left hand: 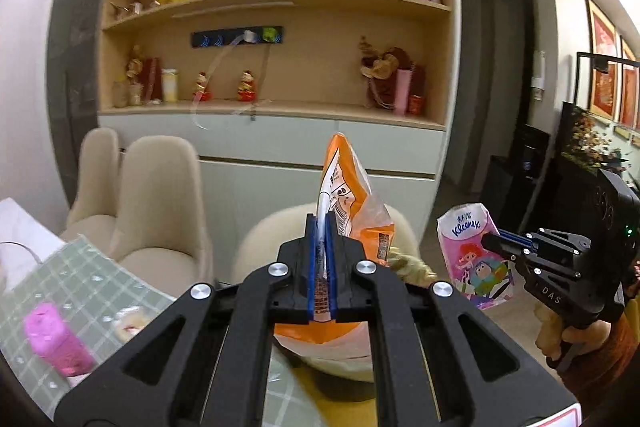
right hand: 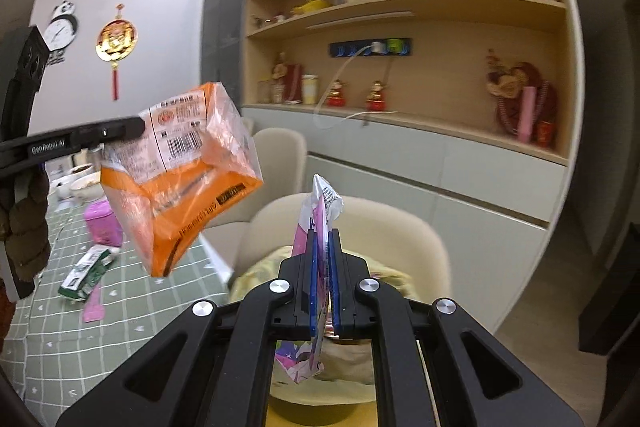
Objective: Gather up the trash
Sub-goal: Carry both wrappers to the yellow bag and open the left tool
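While my left gripper (left hand: pixel 321 227) pinches the orange wrapper (left hand: pixel 348 203) tight between its fingers, my right gripper (right hand: pixel 323 243) clamps the pink Kleenex pack (right hand: pixel 316 223) the same way. Both pieces hang clear of the green-checked counter (right hand: pixel 120 307), past the fingers' left, where a pink box (right hand: pixel 102 223) and a green carton (right hand: pixel 86 273) lie.

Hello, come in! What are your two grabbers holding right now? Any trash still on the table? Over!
Left gripper shut on orange wrapper. Right gripper shut on pink tissue pack. Green carton left on table. Nothing blocking.
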Available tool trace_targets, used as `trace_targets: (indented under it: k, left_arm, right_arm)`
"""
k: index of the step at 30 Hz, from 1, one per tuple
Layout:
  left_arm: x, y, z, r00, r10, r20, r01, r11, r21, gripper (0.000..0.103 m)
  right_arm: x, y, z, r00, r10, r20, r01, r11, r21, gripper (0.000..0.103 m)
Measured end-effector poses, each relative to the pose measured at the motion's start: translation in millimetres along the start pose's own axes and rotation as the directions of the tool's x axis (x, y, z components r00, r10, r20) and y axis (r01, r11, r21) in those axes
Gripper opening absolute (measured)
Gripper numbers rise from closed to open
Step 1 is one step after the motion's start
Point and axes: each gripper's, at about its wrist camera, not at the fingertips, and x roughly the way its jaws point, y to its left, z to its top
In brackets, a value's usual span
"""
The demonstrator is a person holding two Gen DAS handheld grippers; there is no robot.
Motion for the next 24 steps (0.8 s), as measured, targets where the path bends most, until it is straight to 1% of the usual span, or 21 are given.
trace_targets:
  k: [2,4,7,9,12,14,16,18,19,21,22,23,24]
  left_arm:
    - [17,-8,-3,0.999,-0.03,-0.019,0.03,1.0,-0.002,0.004]
    - [32,-13,-6,0.998,-0.042,-0.036,0.042,0.999,-0.009,0.004]
    - [52,-11,-9,0.997,-0.059,-0.046,0.056,0.997,-0.051,0.004]
    - [63,-6,-10,0.997,-0.06,-0.041,0.057,0.995,-0.077,0.004]
    - [82,-5,-8,0.998,-0.054,-0.042,0.05,0.995,-0.082,0.004]
    - [96,-6,-11,0.996,-0.064,-0.065,0.06,0.996,-0.065,0.004]
    - [120,-9,-14,0.991,-0.073,-0.114,0.068,0.996,-0.051,0.004]
    - [144,-10,-21,0.982,-0.085,-0.171,0.074,0.995,-0.068,0.004]
    - [159,-11,-27,0.974,-0.084,-0.21,0.069,0.994,-0.082,0.004]
    - [184,-16,-38,0.955,-0.085,-0.285,0.067,0.995,-0.073,0.004]
    - [200,-23,-48,0.937,-0.062,-0.342,0.052,0.998,-0.038,0.004]
    - [206,-27,-53,0.929,-0.048,-0.367,0.046,0.999,-0.014,0.004]
    - [216,-35,-60,0.917,-0.038,-0.398,0.052,0.998,0.025,0.004]
  right_arm:
    - [-1,-11,-3,1.0,-0.013,-0.001,0.013,1.0,0.02,0.007]
    - [-2,-22,-7,1.0,-0.027,-0.004,0.027,0.999,0.036,0.007]
    - [0,-34,-12,0.999,-0.044,-0.012,0.044,0.998,0.048,0.007]
    - [1,-39,-14,0.999,-0.051,-0.015,0.052,0.997,0.058,0.007]
    - [2,-45,-15,0.998,-0.064,-0.015,0.065,0.996,0.064,0.007]
    - [4,-48,-16,0.997,-0.078,-0.017,0.079,0.995,0.062,0.007]
    - [7,-50,-16,0.996,-0.088,-0.019,0.089,0.994,0.063,0.007]
    - [11,-55,-18,0.995,-0.097,-0.025,0.098,0.993,0.07,0.007]
    - [13,-55,-19,0.995,-0.098,-0.028,0.1,0.992,0.072,0.007]
    - [18,-59,-21,0.994,-0.102,-0.04,0.105,0.991,0.079,0.007]
    - [20,-61,-22,0.994,-0.104,-0.045,0.107,0.991,0.08,0.007]
    - [22,-63,-23,0.993,-0.105,-0.049,0.109,0.991,0.08,0.007]
    - [24,-66,-23,0.993,-0.108,-0.052,0.112,0.99,0.082,0.007]
